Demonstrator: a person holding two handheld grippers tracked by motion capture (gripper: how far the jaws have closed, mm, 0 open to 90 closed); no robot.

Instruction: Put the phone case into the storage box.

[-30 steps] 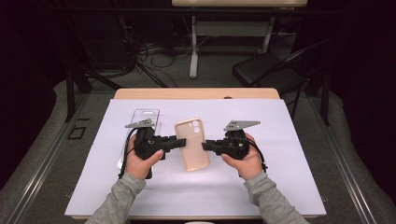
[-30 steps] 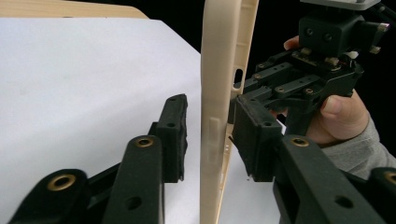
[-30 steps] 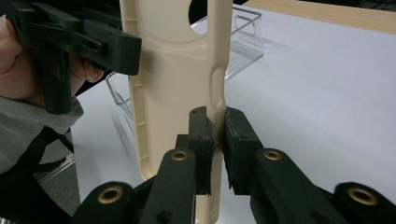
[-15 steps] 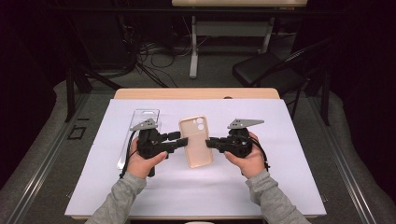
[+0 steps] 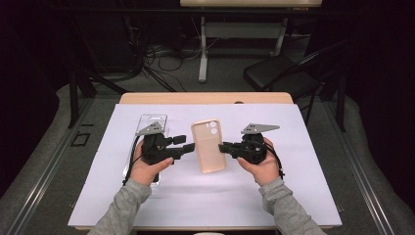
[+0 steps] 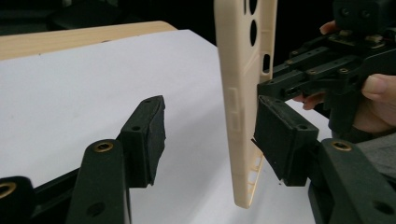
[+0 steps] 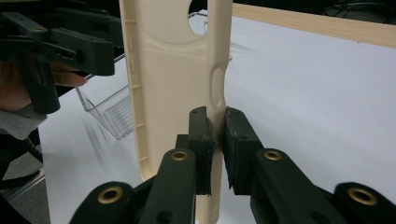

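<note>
Right gripper (image 7: 215,140) jaws clamp the phone case (image 7: 177,93) edge; left gripper (image 6: 210,135) jaws just opened around it

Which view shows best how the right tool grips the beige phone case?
The right gripper view: both pads of the right tool pinch the side wall of the beige plastic phone case. The high view shows the case whole; the left gripper view shows it edge-on.
</note>
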